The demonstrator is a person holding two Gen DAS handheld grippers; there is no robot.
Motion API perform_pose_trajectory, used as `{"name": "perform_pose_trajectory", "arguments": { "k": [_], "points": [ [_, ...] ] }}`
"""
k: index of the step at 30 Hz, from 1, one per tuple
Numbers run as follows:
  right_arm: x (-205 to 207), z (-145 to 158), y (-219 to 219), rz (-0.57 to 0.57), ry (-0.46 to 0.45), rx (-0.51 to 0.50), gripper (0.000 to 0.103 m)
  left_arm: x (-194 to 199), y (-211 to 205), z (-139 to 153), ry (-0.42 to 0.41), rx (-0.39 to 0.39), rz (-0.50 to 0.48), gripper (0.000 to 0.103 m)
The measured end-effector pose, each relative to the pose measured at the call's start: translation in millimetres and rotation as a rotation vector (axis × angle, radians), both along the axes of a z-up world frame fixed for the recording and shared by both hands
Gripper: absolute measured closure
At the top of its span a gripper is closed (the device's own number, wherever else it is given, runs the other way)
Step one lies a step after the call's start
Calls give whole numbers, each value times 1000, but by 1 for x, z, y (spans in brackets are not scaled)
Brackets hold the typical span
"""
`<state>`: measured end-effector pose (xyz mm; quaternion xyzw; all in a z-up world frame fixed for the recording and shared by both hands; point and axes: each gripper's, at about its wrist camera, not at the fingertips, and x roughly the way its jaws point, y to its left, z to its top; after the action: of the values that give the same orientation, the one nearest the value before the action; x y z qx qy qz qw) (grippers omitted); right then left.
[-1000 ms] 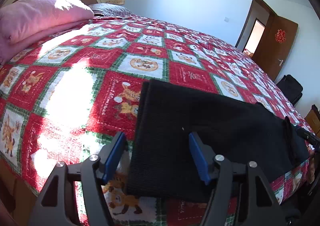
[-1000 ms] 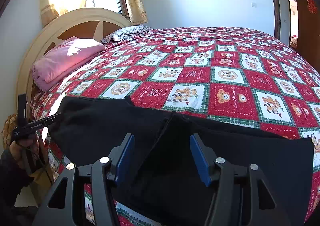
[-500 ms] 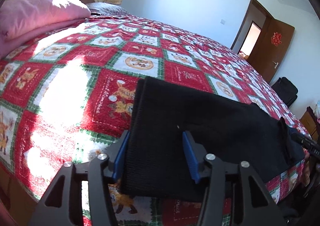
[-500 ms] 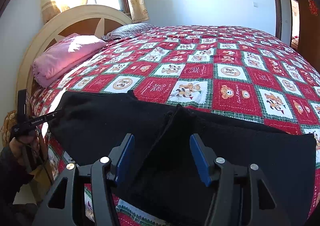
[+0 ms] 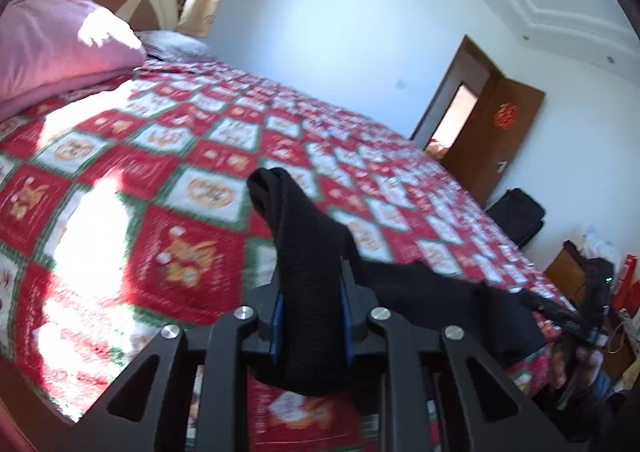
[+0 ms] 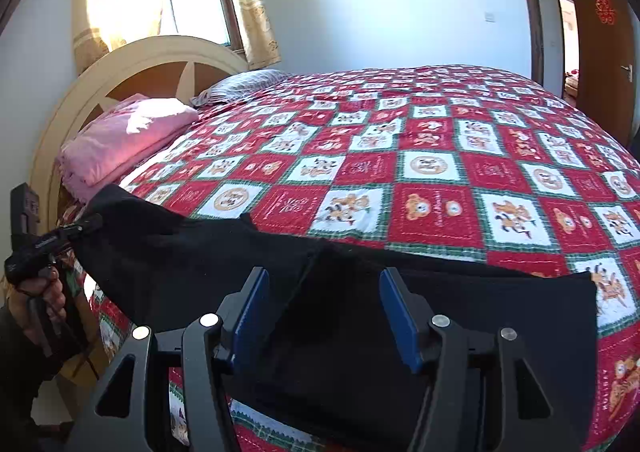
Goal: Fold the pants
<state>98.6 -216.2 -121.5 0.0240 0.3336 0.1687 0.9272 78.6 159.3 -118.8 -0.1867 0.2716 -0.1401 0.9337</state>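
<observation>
We have the pants (image 6: 340,336) lying along the near edge of the bed (image 6: 440,179), black cloth spread left to right across the red quilt. Our left gripper (image 5: 311,326) has one end bunched between its blue pads, and its jaws are closing on that cloth, which rises in a dark ridge above them. In the right wrist view the same end hangs off the left side of the bed, pulled up toward the hand that holds that gripper.

Our right gripper (image 6: 326,316) sits over the middle of the pants with its jaws apart, the cloth below and between the pads but not pinched. We judge the step to be the first fold: lift one end and carry it over to the other.

To do it well, we let the left jaws finish biting before we pull, taking every layer of the end and not just the top one. We lift only enough to clear the quilt, so the rest does not drag and wrinkle. The right gripper should either press or pinch the middle to fix a crease line; if it stays loose, the whole garment may slide toward the left. We aim edge to edge.
</observation>
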Motion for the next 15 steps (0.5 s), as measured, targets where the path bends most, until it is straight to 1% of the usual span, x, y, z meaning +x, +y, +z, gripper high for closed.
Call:
{"name": "perform_pose_trajectory", "arguments": {
  "k": [4,8,12,15],
  "points": [
    [-2,10,-19,-49,5,20,44,-7,-24,28,-70,-15,-58,80],
    [-6,18,-49,-112,13,53,43,-11,-50,51,-124,-31,-111,80],
    [-13,21,-80,-177,17,58,43,-7,-76,67,-164,-47,-170,80],
    [-20,21,-105,-228,21,51,43,1,-100,78,-180,-64,-239,80]
  ]
}}
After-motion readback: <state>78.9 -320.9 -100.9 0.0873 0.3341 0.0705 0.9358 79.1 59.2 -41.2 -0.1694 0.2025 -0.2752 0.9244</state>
